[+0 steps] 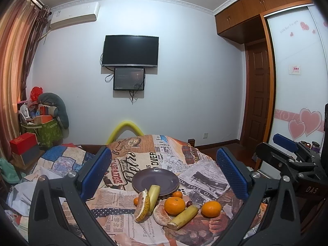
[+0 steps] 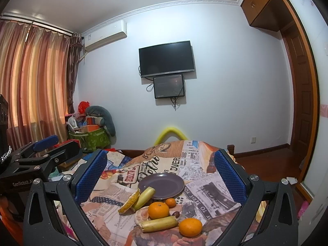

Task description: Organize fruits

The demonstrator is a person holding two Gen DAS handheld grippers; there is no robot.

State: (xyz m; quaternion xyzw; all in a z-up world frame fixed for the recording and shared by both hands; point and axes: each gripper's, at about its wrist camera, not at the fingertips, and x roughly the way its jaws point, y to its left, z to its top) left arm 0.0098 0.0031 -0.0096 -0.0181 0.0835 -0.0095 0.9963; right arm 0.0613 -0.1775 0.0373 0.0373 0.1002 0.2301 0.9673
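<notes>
The left gripper [image 1: 164,174] hung above the table with its blue-padded jaws spread wide and nothing between them; the right gripper [image 2: 161,176] was likewise fully parted and held nothing. Both were raised clear of the fruit, which lay ahead and below, framed between the fingers in each wrist view. Nearest sat a lone orange [image 2: 190,227] and a peeled banana piece [image 2: 158,224] lying crosswise, touching a larger orange [image 2: 158,210] behind it. A peeled citrus piece [image 1: 162,215] rested at the left of that orange, and a small dark fruit [image 1: 189,203] at its right. Farther off, a second banana piece [image 1: 154,197] leaned on the rim of the purple plate [image 1: 155,179], beside a pomelo wedge [image 1: 142,205] and a small orange [image 2: 170,202]. The newsprint tablecloth [image 1: 143,160] read "TO SERVE YOU". The left gripper's body, seen from the right wrist, read "GenRobot.AI"; the right's showed "DAS".
</notes>
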